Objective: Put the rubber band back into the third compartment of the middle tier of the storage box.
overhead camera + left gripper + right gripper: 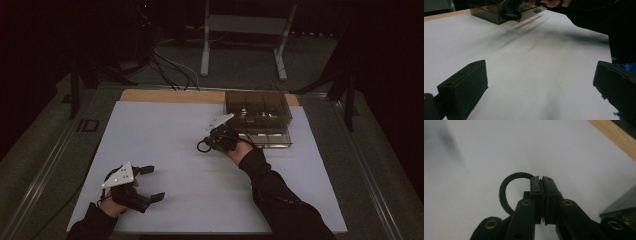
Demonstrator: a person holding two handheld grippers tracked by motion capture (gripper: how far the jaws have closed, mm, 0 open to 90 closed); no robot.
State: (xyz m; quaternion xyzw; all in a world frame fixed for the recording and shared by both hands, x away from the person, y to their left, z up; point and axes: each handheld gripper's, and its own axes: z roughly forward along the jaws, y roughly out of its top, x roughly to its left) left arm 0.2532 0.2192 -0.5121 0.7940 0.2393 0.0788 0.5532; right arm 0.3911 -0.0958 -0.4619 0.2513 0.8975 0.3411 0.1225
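Ring (505,192), black, pinched in your closed right gripper (541,180) beside the box (260,117); left gripper (147,182) wide open, empty; next, judged: carry ring clear, set down.

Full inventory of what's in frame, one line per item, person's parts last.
Black rubber ring: 1, black, clamped in the right claw, lifted above the sheet.
Smoky transparent plastic compartment box: 1, dark grey, far right of the sheet.
White sheet: 1, white, covers the tabletop.
Wooden table edge: 1, tan, along the sheet's far side.
Metal stand: 1, pale grey, on the floor beyond the table.
Left claw: 1, black, open, near left, resting low.
Right claw: 1, black, shut on the ring.
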